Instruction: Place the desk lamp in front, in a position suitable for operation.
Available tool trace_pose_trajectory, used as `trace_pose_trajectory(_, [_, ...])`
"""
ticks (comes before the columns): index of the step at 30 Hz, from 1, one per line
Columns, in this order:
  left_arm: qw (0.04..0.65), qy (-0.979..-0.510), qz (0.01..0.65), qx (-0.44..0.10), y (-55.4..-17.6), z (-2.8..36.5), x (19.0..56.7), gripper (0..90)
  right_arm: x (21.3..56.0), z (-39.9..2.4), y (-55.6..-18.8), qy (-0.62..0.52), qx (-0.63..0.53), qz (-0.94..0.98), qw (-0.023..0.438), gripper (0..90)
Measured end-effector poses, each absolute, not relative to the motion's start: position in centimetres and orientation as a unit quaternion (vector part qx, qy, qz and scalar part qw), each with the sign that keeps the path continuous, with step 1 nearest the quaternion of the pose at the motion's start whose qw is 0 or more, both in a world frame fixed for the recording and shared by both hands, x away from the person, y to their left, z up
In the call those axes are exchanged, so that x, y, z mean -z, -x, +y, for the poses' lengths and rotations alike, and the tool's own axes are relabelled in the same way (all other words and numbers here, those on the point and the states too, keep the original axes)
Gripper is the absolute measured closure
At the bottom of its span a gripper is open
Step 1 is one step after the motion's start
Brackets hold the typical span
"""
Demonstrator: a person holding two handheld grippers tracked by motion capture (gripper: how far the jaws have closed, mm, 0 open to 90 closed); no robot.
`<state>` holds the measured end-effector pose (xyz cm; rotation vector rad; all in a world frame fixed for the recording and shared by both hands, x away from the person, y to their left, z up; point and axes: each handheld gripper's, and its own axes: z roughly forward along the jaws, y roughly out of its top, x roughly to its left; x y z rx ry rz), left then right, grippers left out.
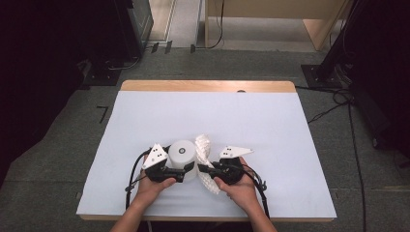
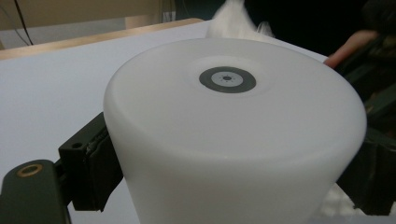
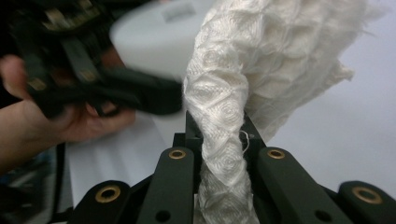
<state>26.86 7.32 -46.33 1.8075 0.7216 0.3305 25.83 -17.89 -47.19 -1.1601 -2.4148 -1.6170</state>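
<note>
Cloth pinched beside a held white cylinder, near the front edge of the tabletop (image 1: 145, 111).

Nearest the person, the right gripper (image 1: 207, 169) has its jaws pressed together on a white textured cloth (image 1: 205, 162), while the left gripper (image 1: 186, 173) clamps the white cylinder (image 1: 182, 153) from both sides, pads flat against its wall. The cloth looks soft, light and limp, bunched into a rope; it should drape wherever it is unsupported, so the pinch at its lower part seems a sound hold. Its long axis runs from near right to far left, with the loose end standing just beside the cylinder. The cylinder appears stiff, smooth and probably slippery, upright, its flat top with a small dark ring (image 2: 227, 80) facing up. Beyond both, bare tabletop stretches to the far wooden edge (image 1: 208, 86).
</note>
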Motion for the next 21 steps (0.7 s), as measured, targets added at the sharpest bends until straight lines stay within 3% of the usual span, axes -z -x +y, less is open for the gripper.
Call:
trace_pose_trajectory(4, [0.554, -0.761, 0.310, -0.136, -27.0, 7.4, 46.3, 9.1, 47.8, -17.7, -25.9, 0.379, 0.497, -0.780, 0.012, 81.6])
trace_pose_trajectory(13, [0.559, -0.759, 0.297, -0.151, -26.4, 7.1, 46.3, 9.2, 44.5, -18.0, -24.9, 0.352, 0.565, -0.744, -0.055, 81.4])
trace_pose_trajectory(17, [0.566, -0.756, 0.283, -0.167, -26.3, 6.9, 45.9, 9.2, 44.8, -18.1, -24.9, 0.359, 0.536, -0.761, -0.064, 81.3])
trace_pose_trajectory(21, [0.562, -0.759, 0.273, -0.182, -26.3, 6.7, 46.1, 9.1, 44.3, -19.8, -25.3, 0.400, 0.528, -0.742, -0.107, 80.5])
